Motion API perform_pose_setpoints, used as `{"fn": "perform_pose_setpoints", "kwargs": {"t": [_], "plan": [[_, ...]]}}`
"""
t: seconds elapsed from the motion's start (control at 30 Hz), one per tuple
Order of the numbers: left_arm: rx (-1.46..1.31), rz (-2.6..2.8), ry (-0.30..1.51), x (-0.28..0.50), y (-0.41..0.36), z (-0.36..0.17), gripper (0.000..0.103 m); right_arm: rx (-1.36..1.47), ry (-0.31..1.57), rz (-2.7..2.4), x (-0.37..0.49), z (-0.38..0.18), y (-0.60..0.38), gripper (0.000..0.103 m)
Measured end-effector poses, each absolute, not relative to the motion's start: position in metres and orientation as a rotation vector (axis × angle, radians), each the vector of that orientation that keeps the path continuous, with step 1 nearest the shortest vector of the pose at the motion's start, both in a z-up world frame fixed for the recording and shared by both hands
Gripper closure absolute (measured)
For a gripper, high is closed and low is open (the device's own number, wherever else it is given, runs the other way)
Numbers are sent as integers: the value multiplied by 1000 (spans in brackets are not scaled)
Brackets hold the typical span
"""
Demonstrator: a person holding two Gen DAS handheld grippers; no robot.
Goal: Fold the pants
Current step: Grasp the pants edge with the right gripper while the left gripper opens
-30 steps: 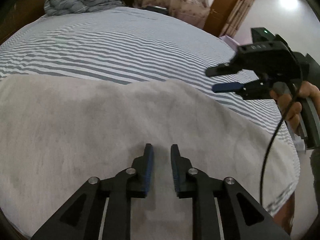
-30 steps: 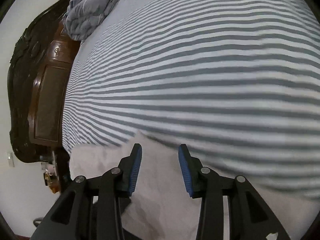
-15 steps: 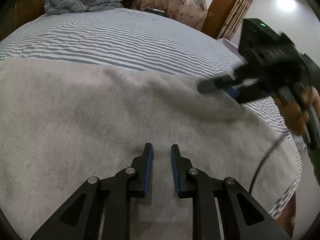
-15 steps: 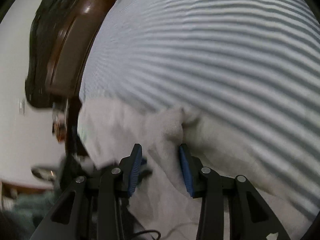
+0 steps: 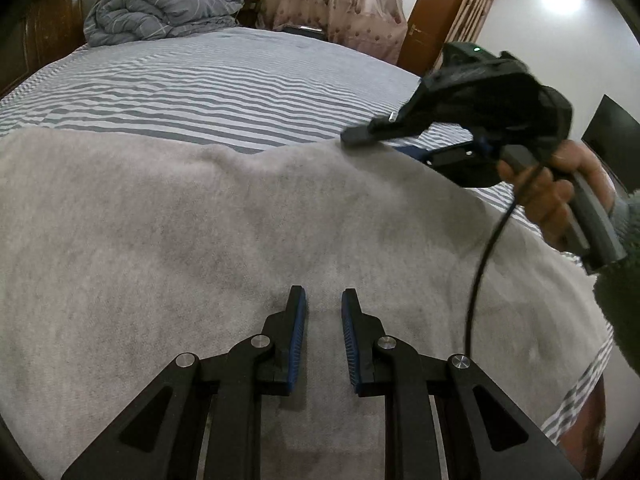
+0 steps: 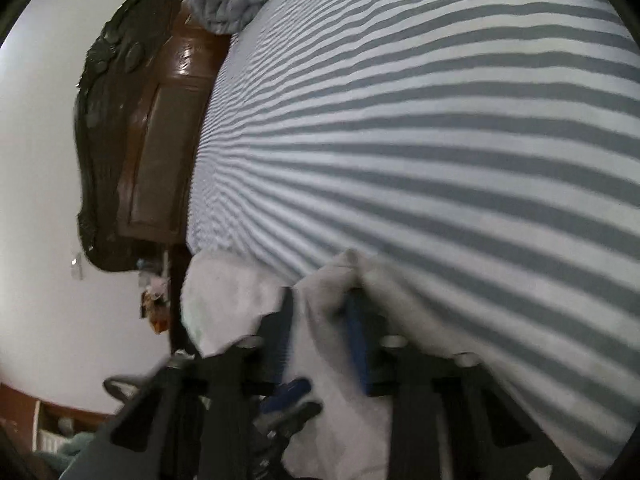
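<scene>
Light grey fleece pants (image 5: 208, 232) lie spread flat across the near part of a striped bed. My left gripper (image 5: 323, 300) hovers just above their middle, jaws a little apart and empty. My right gripper (image 5: 384, 144) is at the pants' far right edge, one finger above the cloth and one below it. In the right wrist view the pants (image 6: 328, 344) bunch up between the blurred fingers of my right gripper (image 6: 320, 300), which close on the edge.
The bed sheet (image 5: 224, 84) has grey and white stripes. A bunched grey duvet (image 5: 160, 4) lies at the far left by a dark wooden headboard (image 6: 136, 128). A brown door (image 5: 432, 20) and curtains stand beyond the bed.
My right gripper has come down onto the pants' far right edge and its jaws have narrowed around the cloth. My left gripper has stayed over the middle of the pants.
</scene>
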State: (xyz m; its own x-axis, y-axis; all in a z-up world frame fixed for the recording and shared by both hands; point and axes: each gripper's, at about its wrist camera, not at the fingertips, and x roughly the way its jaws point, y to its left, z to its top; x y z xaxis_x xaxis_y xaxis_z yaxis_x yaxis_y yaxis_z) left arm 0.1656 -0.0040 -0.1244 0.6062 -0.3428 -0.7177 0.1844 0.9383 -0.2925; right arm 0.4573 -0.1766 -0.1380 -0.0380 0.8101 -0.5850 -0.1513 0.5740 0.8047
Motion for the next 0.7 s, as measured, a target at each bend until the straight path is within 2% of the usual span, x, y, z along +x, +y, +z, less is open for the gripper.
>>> {"fn": "perform_pose_setpoints", "kwargs": {"t": [0.07, 0.27, 0.33, 0.47, 0.6, 0.7], "plan": [[-202, -309, 865, 165, -3, -124, 83, 607, 1373, 824, 460, -138, -179, 94], [-198, -313, 851, 160, -1, -126, 83, 567, 1310, 687, 474, -138, -177, 99], [-205, -316, 852, 159, 0, -126, 83, 466, 1301, 647, 476, -134, -169, 101], [-215, -322, 852, 160, 2, -126, 83, 360, 1247, 576, 472, -114, -159, 96], [-225, -323, 852, 162, 5, -126, 83, 308, 1155, 579, 452, -78, -165, 96], [-225, -323, 851, 163, 7, -127, 83, 264, 1202, 627, 435, -74, -156, 96]]}}
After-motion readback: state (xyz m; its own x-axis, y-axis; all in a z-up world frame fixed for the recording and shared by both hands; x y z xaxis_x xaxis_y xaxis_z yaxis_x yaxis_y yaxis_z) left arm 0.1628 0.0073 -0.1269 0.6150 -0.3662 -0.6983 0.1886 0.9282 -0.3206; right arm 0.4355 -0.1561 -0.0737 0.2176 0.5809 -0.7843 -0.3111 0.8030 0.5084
